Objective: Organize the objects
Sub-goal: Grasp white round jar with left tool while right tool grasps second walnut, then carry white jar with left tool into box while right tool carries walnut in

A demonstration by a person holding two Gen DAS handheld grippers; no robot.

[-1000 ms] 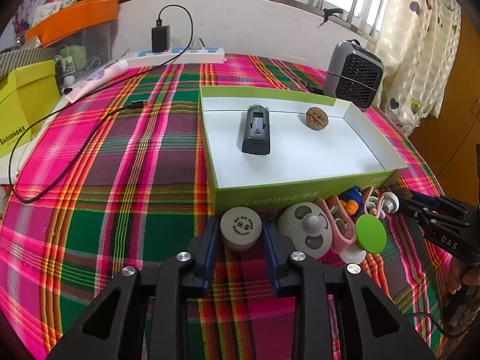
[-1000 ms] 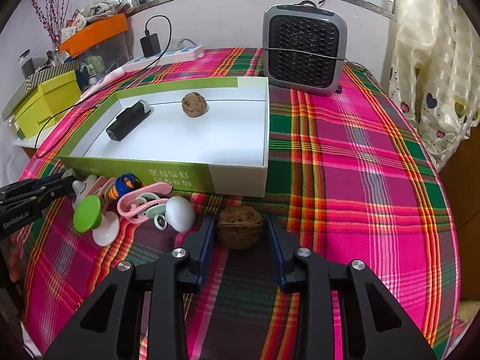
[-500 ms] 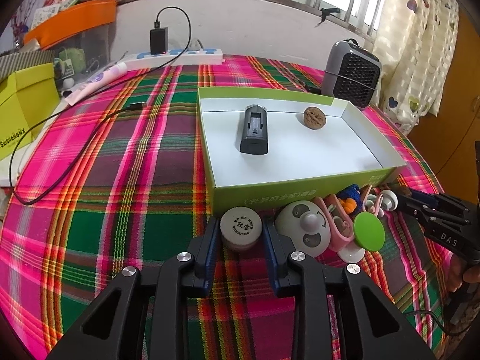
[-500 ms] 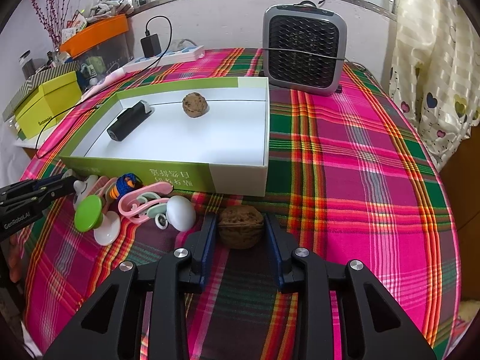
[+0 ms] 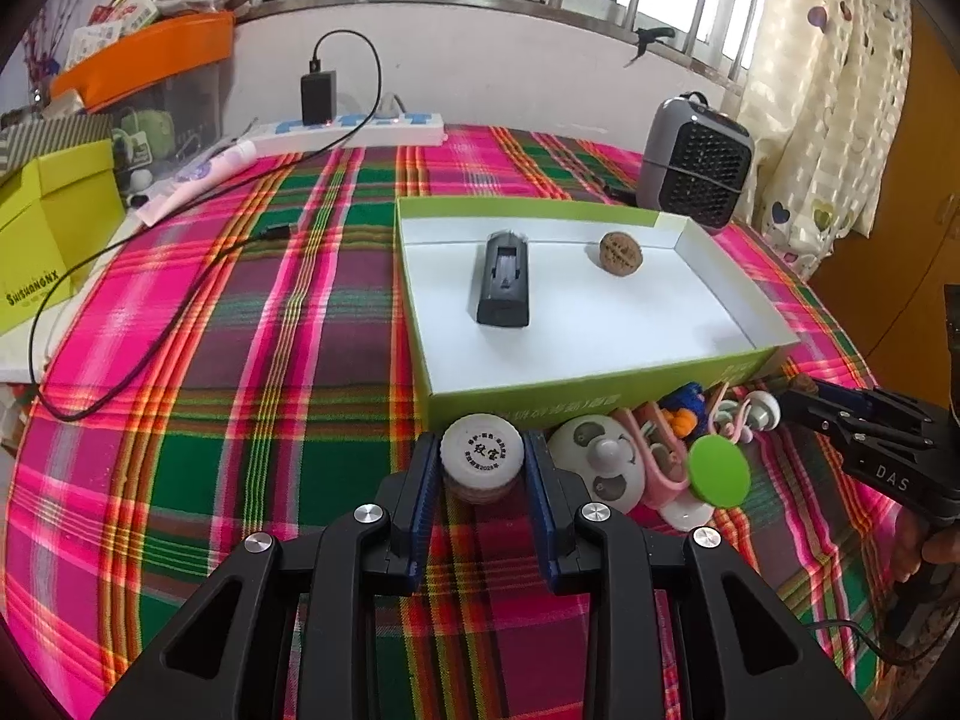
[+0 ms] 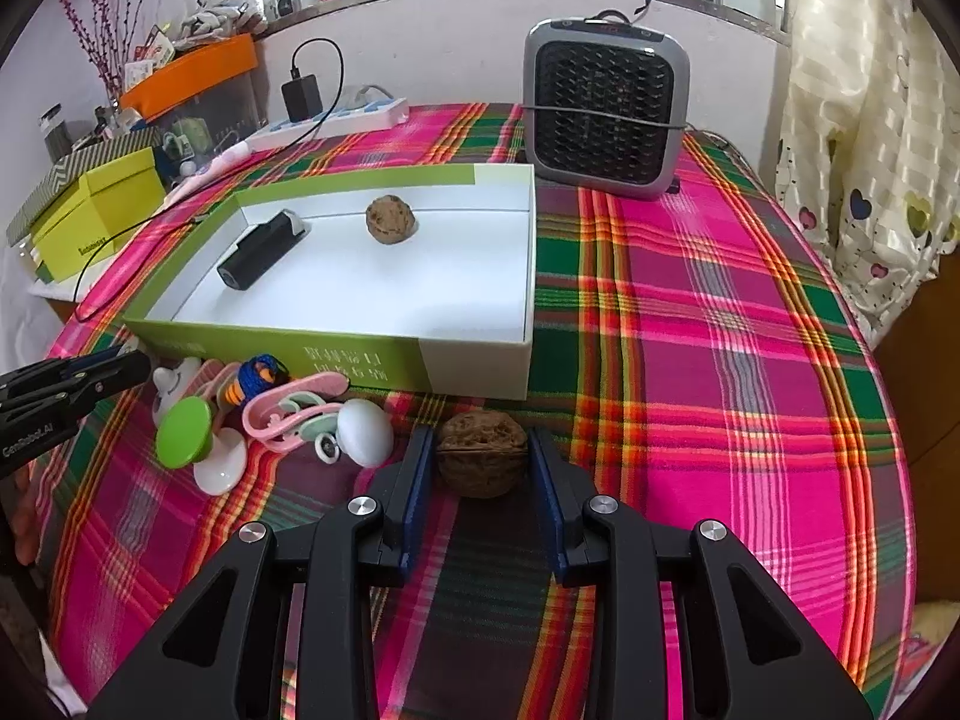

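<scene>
My left gripper (image 5: 483,468) is shut on a small jar with a white printed cap (image 5: 482,456), just in front of the green box's near wall (image 5: 576,402). My right gripper (image 6: 482,461) is shut on a brown walnut (image 6: 482,459) near the box's front right corner (image 6: 480,360). The open green-and-white box holds a black device (image 5: 503,285) (image 6: 259,248) and another walnut (image 5: 620,252) (image 6: 390,219). A pile of small toys lies along the box front: a white round toy (image 5: 600,462), a pink clip (image 6: 294,405), a green disc (image 6: 183,431) and a white egg shape (image 6: 363,432).
A grey fan heater (image 6: 606,108) stands behind the box at the back right. A power strip with a charger (image 5: 354,120) and a black cable (image 5: 150,330) lie at the back left. A yellow-green box (image 5: 42,240) stands at the left edge. The table has a plaid cloth (image 6: 720,330).
Both grippers have lifted slightly with the jar and the walnut held in them; the views have shifted a little. The box contents have not moved.
</scene>
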